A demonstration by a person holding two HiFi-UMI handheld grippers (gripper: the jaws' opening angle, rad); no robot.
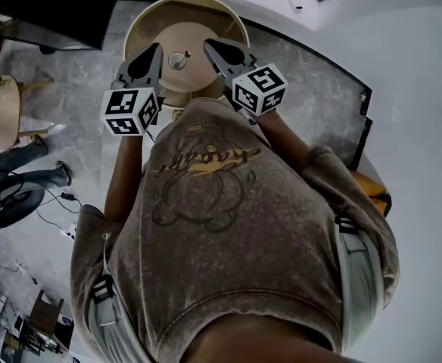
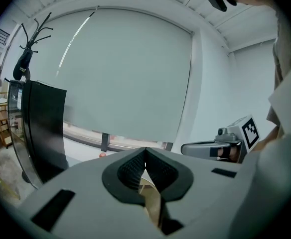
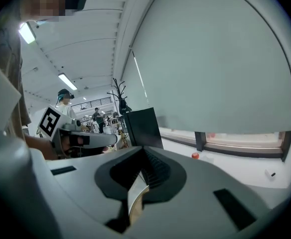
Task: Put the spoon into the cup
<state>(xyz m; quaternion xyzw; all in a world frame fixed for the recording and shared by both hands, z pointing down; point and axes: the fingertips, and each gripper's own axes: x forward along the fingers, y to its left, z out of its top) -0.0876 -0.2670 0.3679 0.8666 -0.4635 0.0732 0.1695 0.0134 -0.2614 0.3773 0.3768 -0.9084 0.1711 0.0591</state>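
Observation:
Seen from above in the head view, a small pale cup (image 1: 177, 60) stands on the round tan table (image 1: 206, 32). Something dark shows inside it, too small to tell whether it is the spoon. My left gripper (image 1: 154, 50) hovers just left of the cup and my right gripper (image 1: 209, 46) just right of it, both raised and apart from it. In the left gripper view the left gripper (image 2: 145, 150) is shut with nothing in it, and the right gripper (image 2: 205, 148) shows beside it. In the right gripper view the right gripper (image 3: 144, 151) is also shut and holds nothing.
A black panel (image 2: 43, 128) and a coat stand (image 2: 28, 49) rise at the left before a wide grey blind (image 2: 125, 68). A person's legs (image 1: 24, 169) and cables (image 1: 62, 203) lie on the floor at left. Other people (image 3: 65, 103) stand far off.

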